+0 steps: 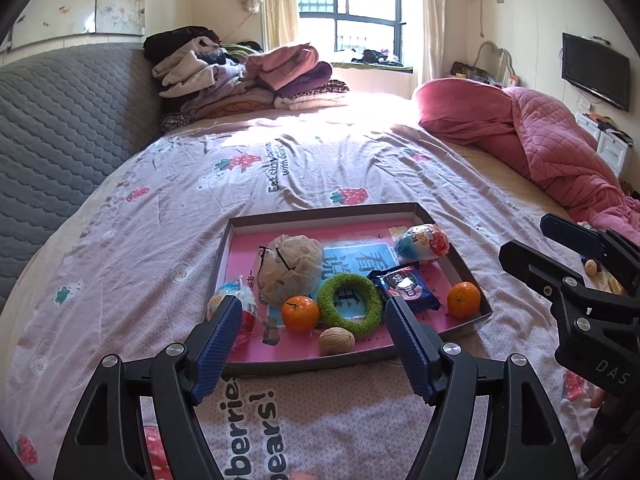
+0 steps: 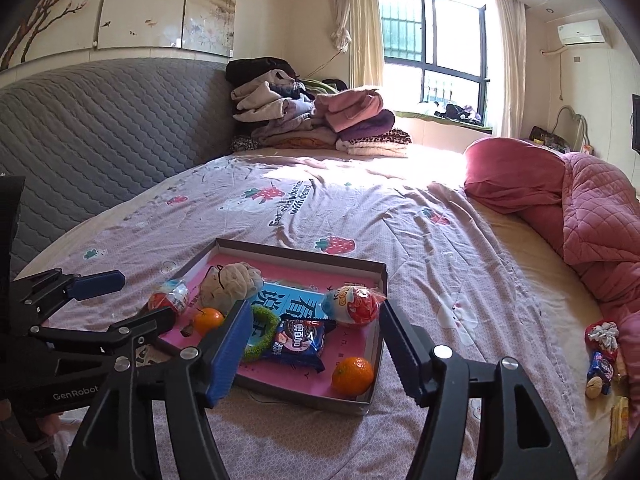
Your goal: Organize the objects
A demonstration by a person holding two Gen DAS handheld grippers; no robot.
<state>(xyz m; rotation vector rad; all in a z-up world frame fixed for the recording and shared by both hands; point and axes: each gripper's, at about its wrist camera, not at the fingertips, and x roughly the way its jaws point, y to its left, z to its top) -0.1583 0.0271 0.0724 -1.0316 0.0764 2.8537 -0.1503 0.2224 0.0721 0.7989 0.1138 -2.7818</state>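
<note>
A shallow cardboard tray [image 1: 320, 211] [image 2: 301, 251] with a pink floor lies on the bed. In it are a beige plush ball [image 1: 290, 268], a green ring [image 1: 350, 304], two oranges [image 1: 300, 314] [image 2: 353, 376], a walnut [image 1: 336, 341], a blue snack packet [image 2: 298, 338] and two foil eggs [image 1: 422, 242] [image 2: 170, 300]. My left gripper [image 1: 312, 344] hovers open over the tray's near edge, holding nothing. My right gripper [image 2: 316, 354] is open and empty too, above the tray's near right corner. Each gripper shows in the other's view, the right gripper [image 1: 524, 240] and the left gripper [image 2: 132, 304].
Several loose items lie at the bed's right edge: a red and white bundle [image 2: 602, 334], a blue packet [image 2: 600, 368], a walnut [image 2: 594, 392]. A pink quilt [image 2: 592, 216] is heaped on the right. Folded clothes [image 1: 248, 76] are stacked beside the grey headboard [image 1: 60, 120].
</note>
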